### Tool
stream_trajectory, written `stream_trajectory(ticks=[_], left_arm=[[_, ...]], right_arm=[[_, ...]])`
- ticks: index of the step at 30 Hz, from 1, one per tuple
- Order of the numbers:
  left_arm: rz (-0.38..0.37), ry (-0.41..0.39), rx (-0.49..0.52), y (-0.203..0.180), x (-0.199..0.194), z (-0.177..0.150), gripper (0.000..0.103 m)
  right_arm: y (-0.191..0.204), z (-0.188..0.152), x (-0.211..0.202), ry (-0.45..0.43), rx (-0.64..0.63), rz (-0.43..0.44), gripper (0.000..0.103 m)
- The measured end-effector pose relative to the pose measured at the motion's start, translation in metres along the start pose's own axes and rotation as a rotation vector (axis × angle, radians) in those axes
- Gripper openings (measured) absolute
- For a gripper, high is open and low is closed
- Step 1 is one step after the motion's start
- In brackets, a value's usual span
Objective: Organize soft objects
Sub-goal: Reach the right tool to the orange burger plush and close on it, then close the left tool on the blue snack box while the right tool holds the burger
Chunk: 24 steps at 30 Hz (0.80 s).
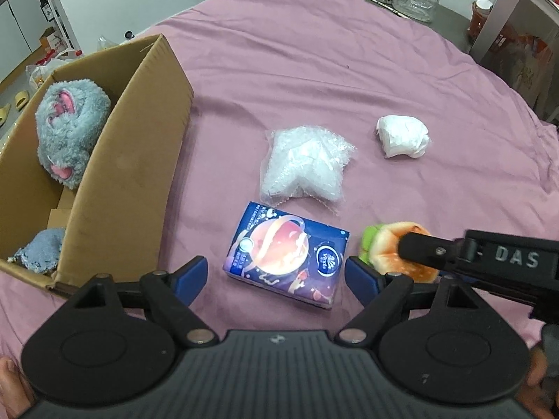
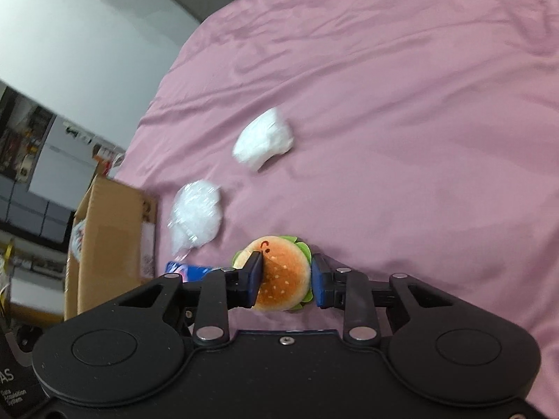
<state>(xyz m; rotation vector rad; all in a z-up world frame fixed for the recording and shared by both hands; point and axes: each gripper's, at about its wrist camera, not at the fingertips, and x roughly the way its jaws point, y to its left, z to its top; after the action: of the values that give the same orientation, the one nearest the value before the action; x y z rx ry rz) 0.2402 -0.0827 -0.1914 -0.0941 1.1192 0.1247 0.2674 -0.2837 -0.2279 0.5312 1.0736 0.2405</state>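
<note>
Right tongs (image 2: 284, 281): blue pads on either side of the plush hamburger (image 2: 281, 274), left pad pressed into its bun, right pad at its lettuce edge; the toy sits on the pink sheet (image 2: 401, 122).
Left tongs (image 1: 276, 274): spread wide, hovering over the tissue pack (image 1: 284, 255), pads clear of it.
Tissue pack: blue and pink, flat on the sheet, just left of the hamburger.
Bubble wrap bundle (image 1: 307, 167): beyond the tissue pack, apart from it.
White paper wad (image 1: 401, 136): to the right of the bubble wrap, well apart.
Cardboard box (image 1: 139, 160): open, at the left; holds a fluffy grey-blue plush (image 1: 68, 132) with pink patches and a blue cloth (image 1: 40, 249).
</note>
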Motion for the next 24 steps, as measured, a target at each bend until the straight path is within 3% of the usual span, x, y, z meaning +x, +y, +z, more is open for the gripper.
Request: stream_trajectory(ticks=[4, 7, 10, 11, 15, 21, 22, 23, 24], left_arm=[[0.009, -0.005, 0.030, -0.004, 0.004, 0.004, 0.086], [0.007, -0.003, 0.033, -0.005, 0.009, 0.009, 0.086], [0.006, 0.003, 0.040, -0.005, 0.014, 0.011, 0.086], [0.008, 0.005, 0.039, -0.004, 0.015, 0.011, 0.086], [0.003, 0.037, 0.031, -0.002, 0.025, 0.009, 0.086], [-0.011, 0.018, 0.016, 0.002, 0.030, 0.005, 0.086], [-0.014, 0.013, 0.016, 0.002, 0.030, 0.004, 0.084], [-0.024, 0.009, 0.014, 0.003, 0.029, 0.004, 0.075], [-0.037, 0.008, 0.005, 0.005, 0.028, 0.003, 0.075]], right_arm=[[-0.008, 0.000, -0.009, -0.037, 0.020, -0.038, 0.030], [-0.009, 0.002, -0.009, -0.036, 0.021, -0.044, 0.038], [-0.005, 0.003, -0.010, -0.054, 0.007, -0.056, 0.064], [-0.003, 0.003, -0.009, -0.060, 0.002, -0.059, 0.068], [0.002, 0.005, -0.001, -0.033, -0.018, -0.067, 0.069], [0.019, 0.001, 0.007, -0.020, -0.113, -0.088, 0.081], [0.021, 0.000, 0.008, -0.018, -0.125, -0.099, 0.081], [0.022, 0.000, 0.010, -0.015, -0.134, -0.106, 0.081], [0.024, -0.001, 0.011, -0.014, -0.143, -0.113, 0.082]])
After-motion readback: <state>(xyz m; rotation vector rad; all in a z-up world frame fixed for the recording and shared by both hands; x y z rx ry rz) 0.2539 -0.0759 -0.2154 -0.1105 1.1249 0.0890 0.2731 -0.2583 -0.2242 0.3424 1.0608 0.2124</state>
